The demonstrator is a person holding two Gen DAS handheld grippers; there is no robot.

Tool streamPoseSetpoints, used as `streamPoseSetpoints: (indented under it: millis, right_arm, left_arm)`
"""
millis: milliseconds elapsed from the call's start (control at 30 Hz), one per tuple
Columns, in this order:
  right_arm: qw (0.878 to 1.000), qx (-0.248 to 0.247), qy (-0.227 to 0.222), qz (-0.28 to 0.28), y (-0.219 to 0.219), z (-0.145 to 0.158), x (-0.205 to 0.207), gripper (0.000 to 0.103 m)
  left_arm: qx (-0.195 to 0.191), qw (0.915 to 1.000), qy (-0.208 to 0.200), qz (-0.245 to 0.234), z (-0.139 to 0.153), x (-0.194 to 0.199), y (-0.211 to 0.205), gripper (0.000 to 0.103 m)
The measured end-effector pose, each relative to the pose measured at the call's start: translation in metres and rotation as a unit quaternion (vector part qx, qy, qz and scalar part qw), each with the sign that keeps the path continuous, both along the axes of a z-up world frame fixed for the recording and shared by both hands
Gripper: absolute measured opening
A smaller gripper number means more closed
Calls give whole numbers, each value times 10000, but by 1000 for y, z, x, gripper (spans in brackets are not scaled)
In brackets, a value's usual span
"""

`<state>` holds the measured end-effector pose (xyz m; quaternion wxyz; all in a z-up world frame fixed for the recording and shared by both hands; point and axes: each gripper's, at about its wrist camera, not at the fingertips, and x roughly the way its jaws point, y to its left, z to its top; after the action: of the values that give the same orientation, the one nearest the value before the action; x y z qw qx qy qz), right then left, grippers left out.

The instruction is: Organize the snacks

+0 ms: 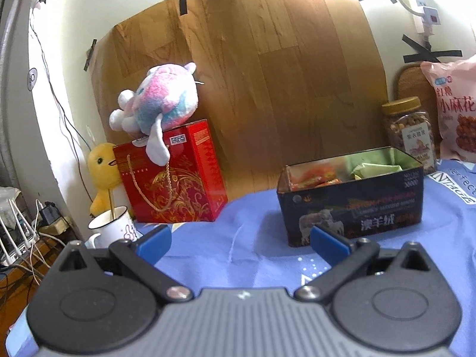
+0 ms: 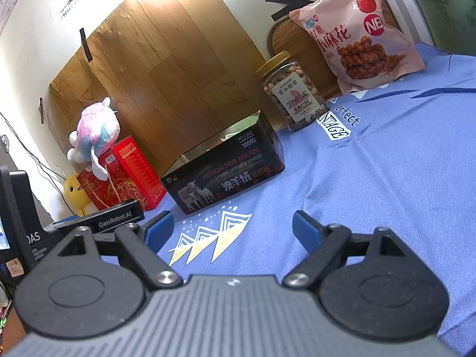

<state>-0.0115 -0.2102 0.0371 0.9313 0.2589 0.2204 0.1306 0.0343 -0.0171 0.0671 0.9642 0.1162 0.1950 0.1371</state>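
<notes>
A dark open tin box [image 1: 351,205] [image 2: 226,172] stands on the blue cloth [image 1: 238,255] [image 2: 386,178], holding orange and green snack packets [image 1: 342,172]. Behind it to the right stand a clear nut jar with a gold lid [image 1: 409,132] [image 2: 290,89] and a pink snack bag [image 1: 456,110] [image 2: 357,29] leaning on the wall. My left gripper [image 1: 241,242] is open just in front of the tin, with nothing between its fingers. My right gripper [image 2: 232,229] is open and empty over the cloth, nearer than the tin.
A red gift box [image 1: 172,175] [image 2: 122,172] with a pastel plush toy [image 1: 154,101] [image 2: 95,131] on top stands left of the tin. A yellow plush duck [image 1: 102,175] and a white mug [image 1: 111,227] sit at the table's left edge. Cables hang left.
</notes>
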Motion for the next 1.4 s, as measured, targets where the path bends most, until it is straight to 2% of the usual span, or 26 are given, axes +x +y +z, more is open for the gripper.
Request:
streamPoseSetpoints:
  millis: [267,867,1167,1400]
  right_arm:
    - [10000,-7,-5,0,1,0,0,89]
    - [10000,-3,-2,-2,0,-1,0,89]
    - [10000,-3,1,2,1,-2,0,89]
    - [10000,-3,9,8,1,-2,-1,89]
  left_arm:
    - [-209,9997,5,-97,2,-2,2,103]
    - [-248,9995,52,-191,4,-3,-1,103]
    - [-319,9984,270,-393,2,-4,-7,103]
    - [-528,9961,533,-466,0,-1,-5,103]
